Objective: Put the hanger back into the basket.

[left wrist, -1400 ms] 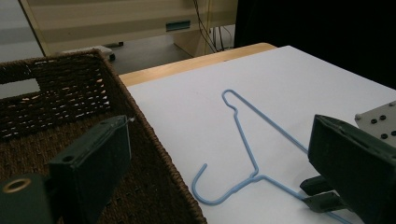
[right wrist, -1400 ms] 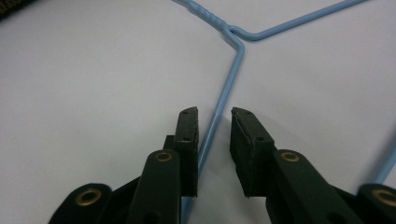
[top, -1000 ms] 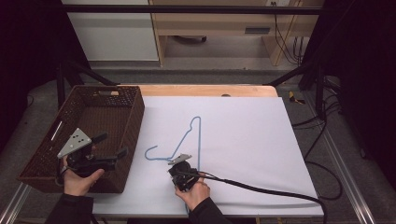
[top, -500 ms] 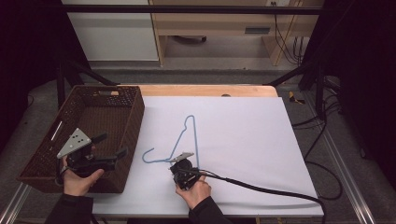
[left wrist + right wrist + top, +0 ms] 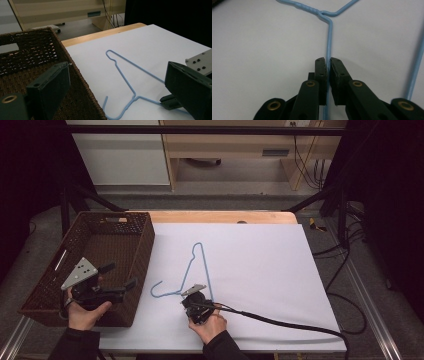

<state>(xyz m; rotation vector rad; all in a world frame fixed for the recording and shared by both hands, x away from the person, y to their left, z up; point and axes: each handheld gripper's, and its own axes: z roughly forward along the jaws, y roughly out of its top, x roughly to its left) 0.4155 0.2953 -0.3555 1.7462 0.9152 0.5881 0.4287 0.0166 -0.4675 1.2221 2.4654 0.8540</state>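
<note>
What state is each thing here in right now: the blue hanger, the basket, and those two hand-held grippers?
Blue wire hanger: flat on the white sheet, one wire pinched between jaws.
Wicker basket: upright at the table's left edge, nothing seen inside.
Right hand-held gripper: shut on the hanger's wire.
Left hand-held gripper: jaws wide open, gripping nothing, held over the basket.
White sheet: spread flat over the table.

Dim room, grey floor [image 5: 240, 200], wooden bench [image 5: 235, 142] behind.

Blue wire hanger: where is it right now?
The blue wire hanger lies on the white table sheet, just right of the brown wicker basket, with the right gripper clamped on its wire.
</note>
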